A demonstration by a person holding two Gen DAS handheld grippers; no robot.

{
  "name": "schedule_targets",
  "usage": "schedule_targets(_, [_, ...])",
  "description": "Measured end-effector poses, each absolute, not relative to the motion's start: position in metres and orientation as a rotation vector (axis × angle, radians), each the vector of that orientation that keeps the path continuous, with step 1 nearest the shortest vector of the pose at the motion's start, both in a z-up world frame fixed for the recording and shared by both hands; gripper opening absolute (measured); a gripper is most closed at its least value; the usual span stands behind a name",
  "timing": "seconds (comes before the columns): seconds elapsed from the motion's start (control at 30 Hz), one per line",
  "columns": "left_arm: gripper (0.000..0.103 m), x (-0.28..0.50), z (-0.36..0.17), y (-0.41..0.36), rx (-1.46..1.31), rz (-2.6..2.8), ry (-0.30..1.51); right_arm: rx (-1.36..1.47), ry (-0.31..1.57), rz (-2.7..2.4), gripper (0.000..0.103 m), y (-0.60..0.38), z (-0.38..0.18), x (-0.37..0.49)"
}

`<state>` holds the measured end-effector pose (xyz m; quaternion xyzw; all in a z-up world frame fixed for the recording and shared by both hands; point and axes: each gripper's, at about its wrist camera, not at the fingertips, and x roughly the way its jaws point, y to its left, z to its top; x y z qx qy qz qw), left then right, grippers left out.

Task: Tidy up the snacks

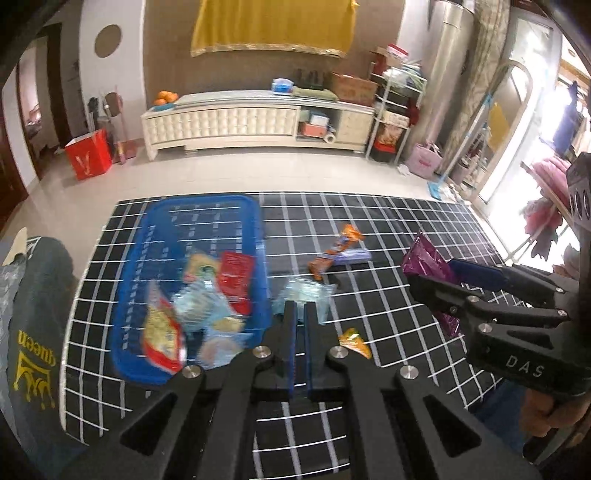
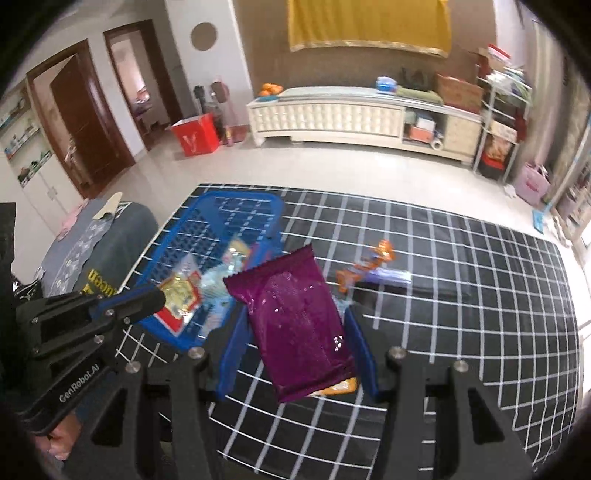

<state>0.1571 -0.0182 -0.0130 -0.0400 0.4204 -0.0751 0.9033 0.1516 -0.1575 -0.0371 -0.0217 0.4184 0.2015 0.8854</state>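
Black worktop (image 1: 388,229) with a white grid, set in a living room with pale floor tiles.

Nearest: left tongs (image 1: 300,310), jaws closed; a clear bluish packet (image 1: 306,295) sits at their tips, blurred, and whether it is pinched cannot be told. Right tongs (image 2: 295,325), jaws part-way apart and gripping a purple snack packet (image 2: 295,317) by its two long edges, held tilted above the worktop. A small orange packet (image 1: 354,341) lies on the worktop just right of the left tongs.

Middle: blue plastic basket (image 1: 255,236) on the left part of the worktop, holding several snack packets, among them a red one (image 1: 234,273) and a yellow-and-red one (image 1: 159,332). Right of the basket, apart from it, an orange wrapper (image 1: 334,251) lies touching a pale purple one (image 1: 354,255).

Left edge: dark cloth with yellow lettering (image 1: 37,354).

Far: white low cabinet (image 1: 221,122) against the wall, oranges (image 1: 165,97) on its left end, a red box (image 1: 88,153) on the floor to its left, a yellow cloth (image 1: 273,26) hanging above.
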Motion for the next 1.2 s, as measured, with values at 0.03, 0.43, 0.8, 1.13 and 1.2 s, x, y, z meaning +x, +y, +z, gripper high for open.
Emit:
schedule_targets(0.03, [0.002, 0.157, -0.014, -0.009, -0.086, -0.143, 0.868, -0.051, 0.872, 0.427, 0.058, -0.152, -0.038, 0.153])
schedule_targets(0.43, [0.002, 0.165, -0.026, 0.082, -0.087, -0.018, 0.882, -0.160, 0.926, 0.519, 0.058, -0.061, -0.057, 0.182])
schedule_targets(0.8, [0.003, 0.191, -0.053, 0.129, -0.125, 0.015, 0.930, -0.295, 1.022, 0.528, 0.058, -0.015, -0.097, 0.203])
schedule_targets(1.13, [0.021, 0.197, -0.074, 0.135, -0.113, 0.023, 0.962, -0.403, 1.092, 0.518, 0.060, 0.000, -0.123, 0.202])
schedule_targets(1.2, [0.021, 0.197, -0.075, 0.136, -0.115, 0.035, 0.966, -0.401, 1.118, 0.535, 0.065, 0.000, -0.125, 0.202])
